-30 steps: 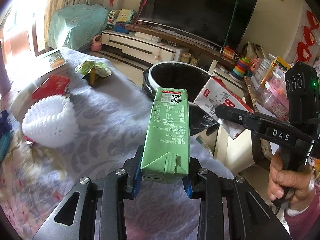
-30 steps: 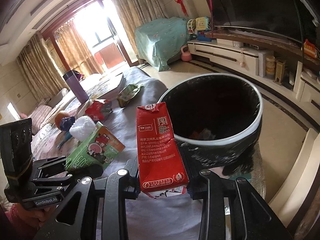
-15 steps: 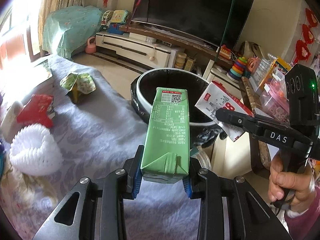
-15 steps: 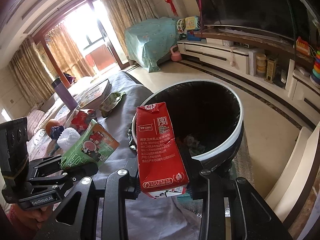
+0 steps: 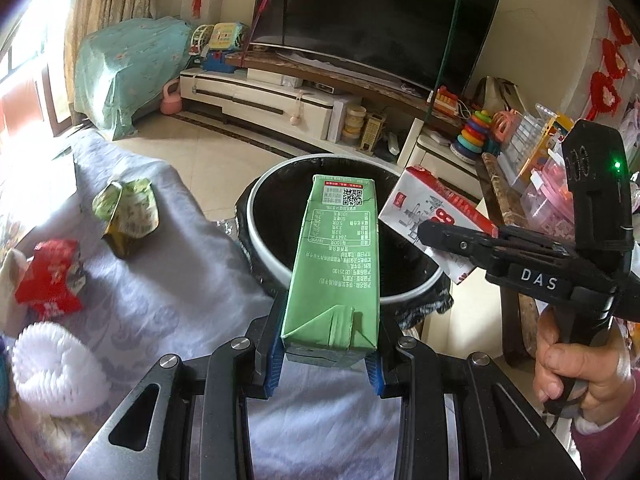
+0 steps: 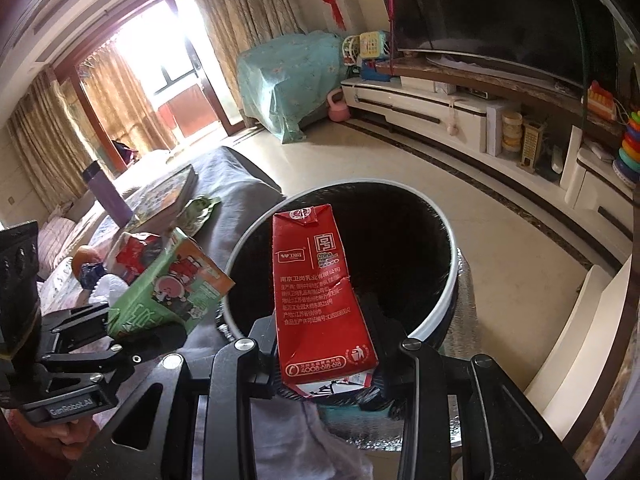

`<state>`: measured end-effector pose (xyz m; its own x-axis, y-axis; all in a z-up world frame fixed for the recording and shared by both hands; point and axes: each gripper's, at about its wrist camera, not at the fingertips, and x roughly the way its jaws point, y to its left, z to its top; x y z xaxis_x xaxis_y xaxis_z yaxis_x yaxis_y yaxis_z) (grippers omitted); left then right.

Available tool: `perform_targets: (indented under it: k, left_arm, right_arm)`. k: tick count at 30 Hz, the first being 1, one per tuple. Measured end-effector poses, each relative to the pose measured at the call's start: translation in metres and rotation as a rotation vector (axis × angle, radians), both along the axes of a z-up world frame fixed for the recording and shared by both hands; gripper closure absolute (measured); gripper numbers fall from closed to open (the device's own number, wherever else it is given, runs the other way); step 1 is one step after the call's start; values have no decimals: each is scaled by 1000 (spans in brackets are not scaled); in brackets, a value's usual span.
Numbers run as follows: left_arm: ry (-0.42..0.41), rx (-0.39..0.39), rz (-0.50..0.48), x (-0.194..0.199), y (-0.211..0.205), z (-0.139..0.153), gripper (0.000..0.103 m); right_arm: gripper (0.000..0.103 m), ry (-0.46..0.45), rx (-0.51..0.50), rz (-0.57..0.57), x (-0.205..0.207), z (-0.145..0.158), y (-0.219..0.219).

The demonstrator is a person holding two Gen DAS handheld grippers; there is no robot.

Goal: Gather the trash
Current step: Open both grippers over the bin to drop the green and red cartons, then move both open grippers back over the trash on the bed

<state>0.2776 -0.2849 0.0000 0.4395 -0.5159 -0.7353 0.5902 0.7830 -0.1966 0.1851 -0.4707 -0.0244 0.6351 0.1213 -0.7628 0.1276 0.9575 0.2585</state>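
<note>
My left gripper (image 5: 326, 364) is shut on a green milk carton (image 5: 334, 264), whose far end reaches over the rim of the round black-lined trash bin (image 5: 264, 200). My right gripper (image 6: 326, 364) is shut on a red milk carton (image 6: 316, 300), held over the near side of the same trash bin (image 6: 450, 256). In the left wrist view the right gripper (image 5: 424, 232) comes in from the right with the red and white carton (image 5: 424, 208) above the bin's right rim. In the right wrist view the left gripper (image 6: 132, 328) and the green carton (image 6: 172, 288) sit at the left.
On the grey-covered table (image 5: 160, 280) lie a crumpled green wrapper (image 5: 128, 208), a red wrapper (image 5: 50, 276) and a white foam net (image 5: 52, 368). A purple bottle (image 6: 106, 192) and a book (image 6: 164, 196) stand farther back. A TV cabinet (image 5: 280, 100) and toys line the far wall.
Both grippers have moved with their cartons toward the bin, which now lies closer and lower in both views. The table litter has slid left. The grips are unchanged.
</note>
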Motion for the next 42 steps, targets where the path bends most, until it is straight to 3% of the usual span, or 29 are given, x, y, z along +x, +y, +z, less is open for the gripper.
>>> perform_targets:
  k: [12,32,34,36,38,42]
  left_arm:
    - [23,25,-6,33,-31,0,71]
    - [49,53,-3,52,-53,-7,71]
    - [52,50,0,53,-54,-7,69]
    - [55,46,7,52,-53,-7,56]
    - [48,40,18,50,-50,-6,51]
    - [49,26,33,40,-38,-6,49]
  right_arm:
    - [69,48,-36,3,21,-7,-12]
    - [67,100,-59,14,43,-19,-21]
    - [67,105,-55,12,45,-21,-23]
    - [67,109,-64,4,45,-21,-24]
    - [63,97,-54,1,44,-18,-25]
    - [51,59,-25,-8,35,-9,-24]
